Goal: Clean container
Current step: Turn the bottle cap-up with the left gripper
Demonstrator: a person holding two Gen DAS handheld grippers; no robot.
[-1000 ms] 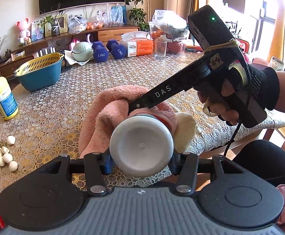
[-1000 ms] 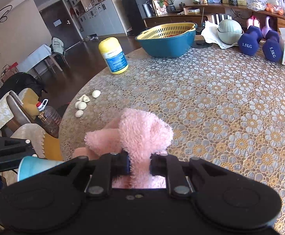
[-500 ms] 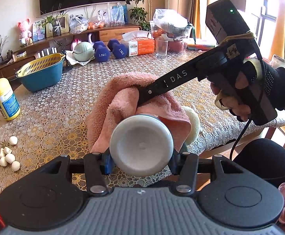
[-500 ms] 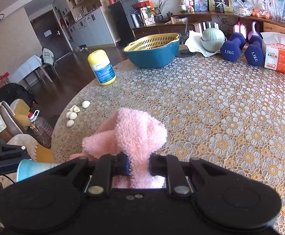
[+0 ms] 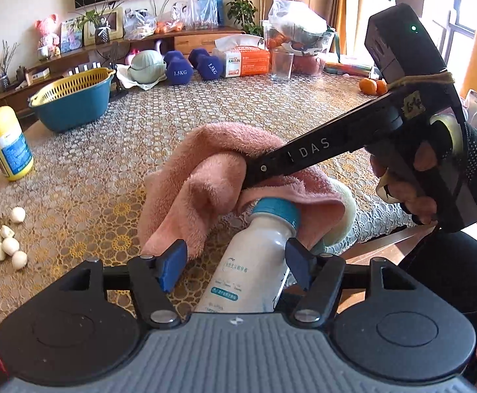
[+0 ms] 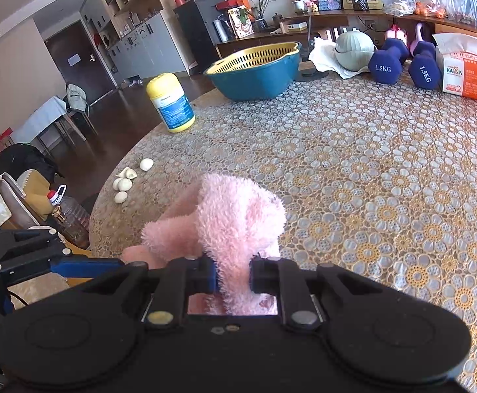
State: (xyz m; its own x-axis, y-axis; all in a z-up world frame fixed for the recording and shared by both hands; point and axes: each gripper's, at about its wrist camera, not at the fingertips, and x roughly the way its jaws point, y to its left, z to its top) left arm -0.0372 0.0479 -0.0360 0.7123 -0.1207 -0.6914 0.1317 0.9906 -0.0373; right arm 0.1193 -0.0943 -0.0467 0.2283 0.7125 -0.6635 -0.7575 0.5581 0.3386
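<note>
From the left wrist view, a white plastic bottle with a teal-blue cap (image 5: 254, 262) lay tilted between the blue pads of the left gripper (image 5: 235, 262), its cap pointing toward 1 o'clock. The jaws stood wide; the right pad met the bottle's shoulder while the left pad stood clear of it. A fluffy pink towel (image 5: 205, 177) draped over the cap, above a round table with a gold-and-white lace-pattern cloth (image 5: 107, 170). The right gripper (image 5: 254, 172), black and reaching in from 2 o'clock, was held by a hand in a black fingerless glove (image 5: 428, 177). In the right wrist view, its jaws (image 6: 233, 275) were narrow, pinching a fold of the towel (image 6: 238, 219). Garlic cloves (image 5: 9, 242) lay at 9 o'clock, a yellow-capped jar (image 5: 7, 144) at 10, a teal bowl with a yellow strainer insert (image 5: 74, 98) at 11.
</note>
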